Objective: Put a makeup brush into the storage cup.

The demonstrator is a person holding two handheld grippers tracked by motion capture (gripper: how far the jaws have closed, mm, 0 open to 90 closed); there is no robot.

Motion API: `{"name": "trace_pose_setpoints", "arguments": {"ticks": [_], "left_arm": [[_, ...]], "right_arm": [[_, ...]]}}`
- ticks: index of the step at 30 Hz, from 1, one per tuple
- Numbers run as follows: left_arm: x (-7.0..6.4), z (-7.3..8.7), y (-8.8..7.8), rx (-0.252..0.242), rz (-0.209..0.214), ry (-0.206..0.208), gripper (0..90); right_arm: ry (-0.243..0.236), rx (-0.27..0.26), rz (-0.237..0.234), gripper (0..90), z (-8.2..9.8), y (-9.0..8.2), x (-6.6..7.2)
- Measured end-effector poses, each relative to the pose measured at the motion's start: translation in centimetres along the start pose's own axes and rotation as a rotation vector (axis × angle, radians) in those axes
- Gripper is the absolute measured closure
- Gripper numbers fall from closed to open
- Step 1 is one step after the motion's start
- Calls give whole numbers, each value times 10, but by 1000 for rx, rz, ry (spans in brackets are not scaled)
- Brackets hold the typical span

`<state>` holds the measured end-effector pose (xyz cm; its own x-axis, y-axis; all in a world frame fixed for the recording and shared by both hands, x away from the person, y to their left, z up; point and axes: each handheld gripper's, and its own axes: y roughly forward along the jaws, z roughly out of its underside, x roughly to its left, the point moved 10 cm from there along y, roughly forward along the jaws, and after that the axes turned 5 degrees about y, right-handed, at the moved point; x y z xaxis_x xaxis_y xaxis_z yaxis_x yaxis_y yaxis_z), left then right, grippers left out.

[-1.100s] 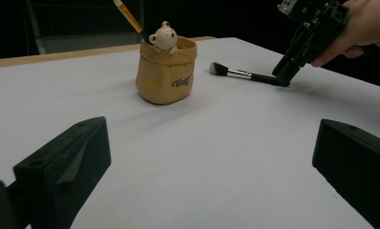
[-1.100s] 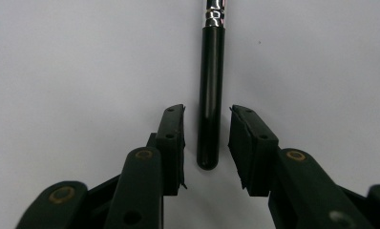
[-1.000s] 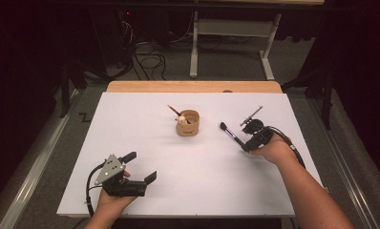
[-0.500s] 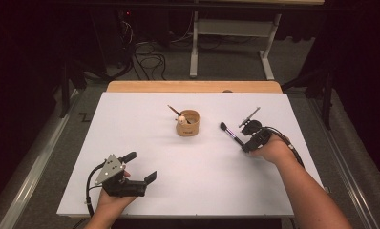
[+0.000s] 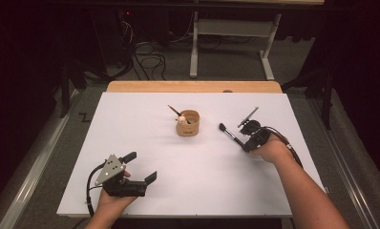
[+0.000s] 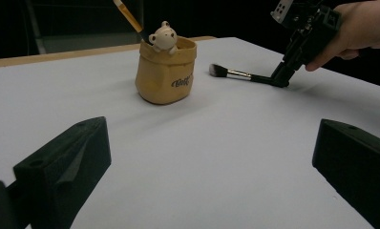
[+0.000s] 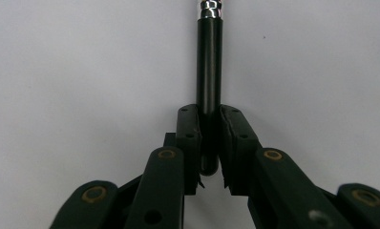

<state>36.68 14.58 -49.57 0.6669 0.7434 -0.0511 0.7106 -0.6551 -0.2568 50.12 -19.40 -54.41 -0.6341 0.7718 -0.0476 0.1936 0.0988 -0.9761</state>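
My right fingers (image 7: 209, 143) have just closed on the makeup brush (image 7: 209, 67) lying on the white surface (image 5: 145, 129); my left fingers (image 5: 140, 167) rest open.

A white table (image 5: 131, 143) is seen, edged at its far side by a light wooden strip (image 5: 193, 86). A tan pot (image 6: 164, 71) is marked with dark lettering, and a cream bear figure (image 6: 163, 37) with dark dots for eyes sits at its rim. An orange-handled brush (image 6: 128, 15) is stood in the pot. The makeup brush (image 6: 236, 74) is coloured black along its handle, silver at the ferrule and dark grey at the bristles. Both the left gripper (image 5: 142, 167) and the right gripper (image 5: 246, 146) are black; a grey plate (image 5: 110, 168) is carried on the left one.
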Motion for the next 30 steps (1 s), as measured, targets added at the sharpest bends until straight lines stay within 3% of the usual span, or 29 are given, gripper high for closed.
{"name": "trace_pose_setpoints", "arguments": {"ticks": [15, 25, 30], "left_arm": [[1, 0, 0, -1, -5, -3, 3], [-2, 1, 2, 9, -8, 6, 3], [-2, 2, 3, 10, -11, 4, 3]], "right_arm": [[22, -33, 7, 810, 2, -12, 3], [46, -82, 24, 809, 23, -35, 6], [57, -96, 31, 809, 32, -40, 8]]}}
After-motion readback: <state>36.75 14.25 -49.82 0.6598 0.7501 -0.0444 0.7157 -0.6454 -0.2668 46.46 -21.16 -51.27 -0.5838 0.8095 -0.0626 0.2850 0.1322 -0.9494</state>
